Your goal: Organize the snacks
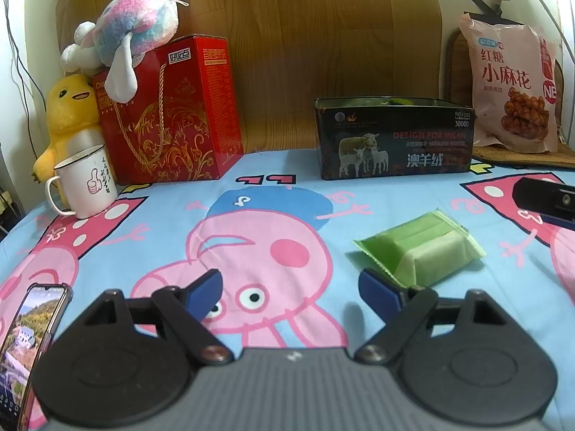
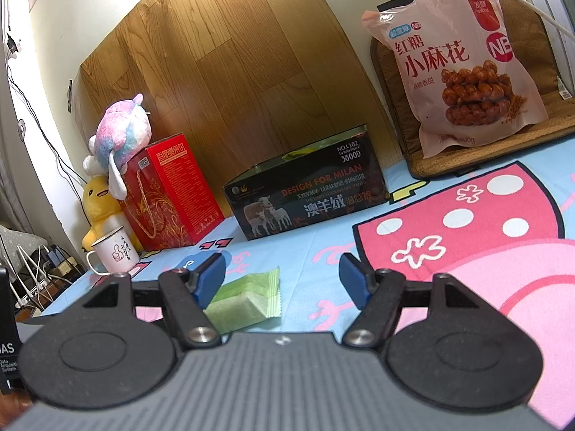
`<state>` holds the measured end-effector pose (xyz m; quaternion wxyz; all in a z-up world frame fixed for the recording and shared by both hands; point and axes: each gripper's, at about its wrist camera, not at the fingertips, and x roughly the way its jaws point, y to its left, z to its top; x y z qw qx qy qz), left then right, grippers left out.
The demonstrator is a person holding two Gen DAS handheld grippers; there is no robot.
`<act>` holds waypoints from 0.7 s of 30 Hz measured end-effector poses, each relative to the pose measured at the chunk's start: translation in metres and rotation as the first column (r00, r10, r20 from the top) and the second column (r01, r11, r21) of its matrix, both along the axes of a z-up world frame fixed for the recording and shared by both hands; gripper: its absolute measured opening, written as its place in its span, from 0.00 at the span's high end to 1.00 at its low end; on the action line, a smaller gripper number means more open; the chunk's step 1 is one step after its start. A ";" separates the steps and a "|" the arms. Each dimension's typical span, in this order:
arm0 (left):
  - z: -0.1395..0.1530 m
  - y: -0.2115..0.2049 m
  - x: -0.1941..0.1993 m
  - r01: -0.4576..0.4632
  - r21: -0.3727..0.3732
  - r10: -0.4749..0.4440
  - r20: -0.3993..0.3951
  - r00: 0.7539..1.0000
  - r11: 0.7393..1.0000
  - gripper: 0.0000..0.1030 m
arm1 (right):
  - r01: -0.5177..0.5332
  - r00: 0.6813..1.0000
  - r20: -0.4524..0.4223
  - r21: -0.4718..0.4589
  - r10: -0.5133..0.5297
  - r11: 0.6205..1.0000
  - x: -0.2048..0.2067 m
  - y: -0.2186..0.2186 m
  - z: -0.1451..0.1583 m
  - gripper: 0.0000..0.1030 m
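I have both claws spread and empty: the left claw and the right claw. The green snack packet lies on the cartoon cloth, just ahead-right of my left claw and beside my right claw's left finger. Its long axis runs diagonally, and I judge the right claw nearer for carrying it to the open tin beyond.

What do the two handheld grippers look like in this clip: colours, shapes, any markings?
Both look alike. The left gripper and right gripper each have two blue finger pads on black linkage arms with silver pivot screws, round black discs either side, and a grey ribbed body with a small white logo. No cables, hands or sleeves show.
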<state>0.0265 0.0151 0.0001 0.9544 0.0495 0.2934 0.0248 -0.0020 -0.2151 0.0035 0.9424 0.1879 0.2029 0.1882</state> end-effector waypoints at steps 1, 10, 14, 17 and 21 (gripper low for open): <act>0.000 0.000 0.000 0.000 0.000 0.000 0.000 1.000 1.000 0.16 | 0.000 1.000 0.000 0.000 0.000 1.000 0.000 0.000 0.000 0.30; 0.000 0.000 0.000 0.001 0.000 -0.001 0.000 1.000 1.000 0.16 | 0.000 1.000 0.001 0.000 0.000 1.000 0.000 0.000 0.000 0.30; -0.001 0.000 0.000 0.001 0.000 -0.001 0.001 1.000 1.000 0.16 | 0.002 1.000 0.001 -0.001 -0.002 1.000 -0.001 0.001 0.000 0.30; -0.001 0.000 0.000 0.002 0.000 -0.002 0.001 1.000 1.000 0.16 | 0.004 1.000 0.001 -0.001 -0.004 1.000 -0.001 0.001 0.000 0.30; -0.001 0.001 0.000 0.001 -0.002 -0.001 0.002 1.000 1.000 0.16 | -0.001 1.000 0.001 -0.003 0.001 1.000 -0.001 0.001 0.000 0.30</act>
